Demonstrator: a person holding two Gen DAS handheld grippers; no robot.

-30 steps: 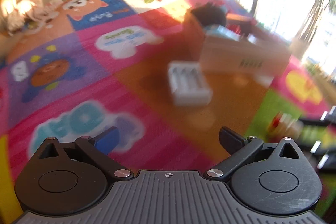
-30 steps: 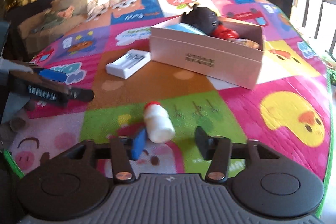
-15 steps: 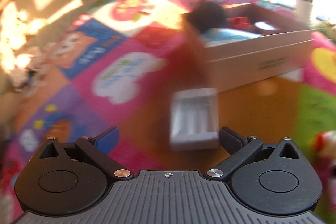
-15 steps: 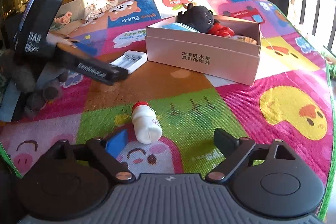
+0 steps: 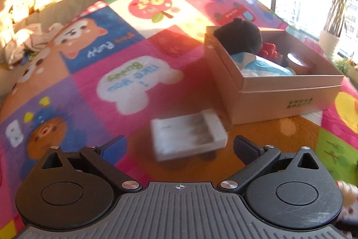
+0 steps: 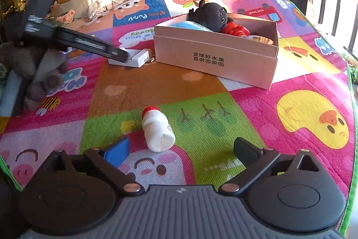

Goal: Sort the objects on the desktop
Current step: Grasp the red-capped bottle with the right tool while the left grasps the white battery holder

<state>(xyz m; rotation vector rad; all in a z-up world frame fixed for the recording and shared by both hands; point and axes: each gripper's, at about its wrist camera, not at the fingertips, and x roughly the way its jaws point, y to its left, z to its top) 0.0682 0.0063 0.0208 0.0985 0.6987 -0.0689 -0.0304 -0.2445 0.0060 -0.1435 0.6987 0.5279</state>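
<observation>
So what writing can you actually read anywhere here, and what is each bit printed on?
"全球好水果 直供百果园": side of the cardboard box; the last character is unclear.
"mini truck": play mat, beside the red truck, upside down from here.
"Puppy": mat's blue dog square; the word before it is too blurred.
"I like you" and a green word, perhaps "Bunny": white cloud patch.
White lettering on the left gripper: too blurred.
Small white bottle: mark unreadable.

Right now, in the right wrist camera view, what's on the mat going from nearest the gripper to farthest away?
right gripper, jaws open → small white bottle lying on its side → white battery case → cardboard box → black plush toy at the box's far end.
</observation>
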